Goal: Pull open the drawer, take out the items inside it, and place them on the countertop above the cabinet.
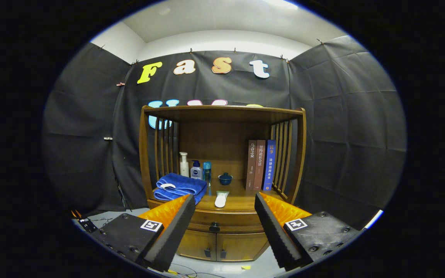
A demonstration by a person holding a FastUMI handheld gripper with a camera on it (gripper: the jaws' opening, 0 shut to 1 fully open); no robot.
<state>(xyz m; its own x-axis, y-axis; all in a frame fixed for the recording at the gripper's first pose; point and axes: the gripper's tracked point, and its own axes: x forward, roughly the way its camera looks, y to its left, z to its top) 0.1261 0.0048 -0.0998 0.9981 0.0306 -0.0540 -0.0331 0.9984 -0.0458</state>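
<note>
Drawer [214, 223] sits shut in the front of my wooden cabinet [222, 173], just below the countertop [242, 200], with its dark knob [214, 227] showing in the gap between my fingers. My gripper [225, 210] hangs in front of the cabinet with its fingers spread wide apart, holding nothing and touching nothing that I can see. Under the drawer I see two small doors [216, 245], closed. On the countertop, a folded blue towel [179, 187] lies at the left, just beyond my left finger. Behind it stand a white pump bottle [184, 165], a dark blue bottle [196, 170] and a slim teal one [206, 171]. A small blue lidded bowl [225, 178] sits mid-shelf, and what looks like a white tube [221, 199] lies near the front edge. Three books [260, 165] stand upright at the right, against the slatted side.
</note>
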